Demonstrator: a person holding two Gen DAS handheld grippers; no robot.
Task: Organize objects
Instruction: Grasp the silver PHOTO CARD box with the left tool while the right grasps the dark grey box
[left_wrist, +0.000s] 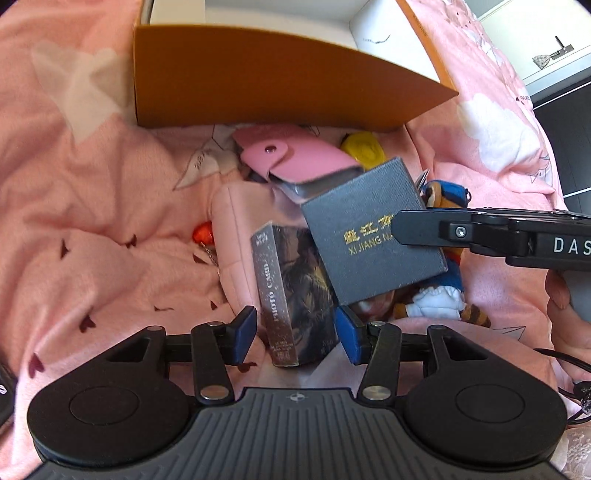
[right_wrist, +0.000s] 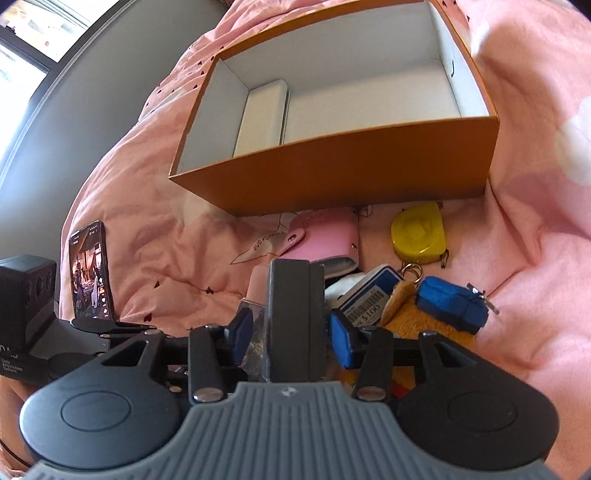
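The left gripper (left_wrist: 295, 336) is hovering low over the pink bedding (left_wrist: 92, 221), on the near side of the orange box (left_wrist: 277, 92) and well apart from it. Its blue pads (left_wrist: 245, 334) are standing apart, one on each side of the photo card box (left_wrist: 291, 295), which is standing on its end. I cannot tell if the pads are pressing on it or only standing beside it.

The right gripper (right_wrist: 291, 332) is coming in from the right, also on the near side of the orange box. Its jaws are clamping the dark grey box (left_wrist: 373, 229) with gold letters, which is tilting just above the photo card box. In the right wrist view this grey box is showing only its edge.

Under and beside the grey box, a plush toy (left_wrist: 439, 299) is lying, and a blue pouch (right_wrist: 452, 304) is lying nearby. A blue and white card with a barcode (right_wrist: 369, 295) is lying next to them.

Closer to the orange box, a pink snap case (right_wrist: 325, 240) and a yellow tape measure (right_wrist: 419, 232) are lying just in front of its near wall. A phone (right_wrist: 90, 273) is lying well to the left of the orange box.

The orange box is sitting open, and a white box (right_wrist: 262, 118) is lying inside against its left wall.
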